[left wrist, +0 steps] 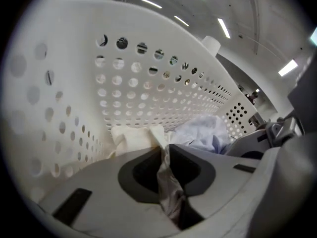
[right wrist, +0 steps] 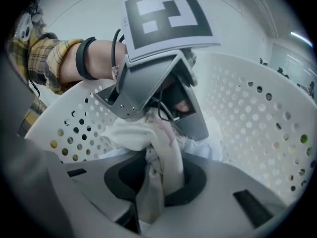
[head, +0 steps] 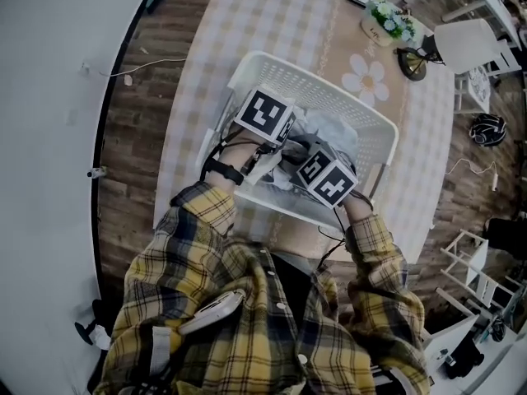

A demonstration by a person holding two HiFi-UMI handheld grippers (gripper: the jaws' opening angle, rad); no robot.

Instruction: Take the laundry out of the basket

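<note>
place: you're in a staged home dining room, studio-lit
landmark: table (head: 329, 23), checked cloth
on table, near you: laundry basket (head: 329, 97)
table's far end: flower pot (head: 391, 19)
beside table: white chair (head: 469, 48)
under table: wood-plank floor (head: 156, 97)
above table: strip lights (left wrist: 224, 28)

Head view: dim, washed-out colour, even overhead light. Soft shadow inside basket (head: 323, 90). Strong fisheye bend, floor and wall curving at edges.
Left gripper view: bright ceiling strip lights (left wrist: 224, 28) upper right, mild glare on white basket wall. Dark vignette ring round frame. Pinched cloth (left wrist: 168, 182) and near jaw bodies soft, out of focus.
Right gripper view: flat cool light, same dark corners. Mid-frame sharp, near cloth slightly blurred.
</note>
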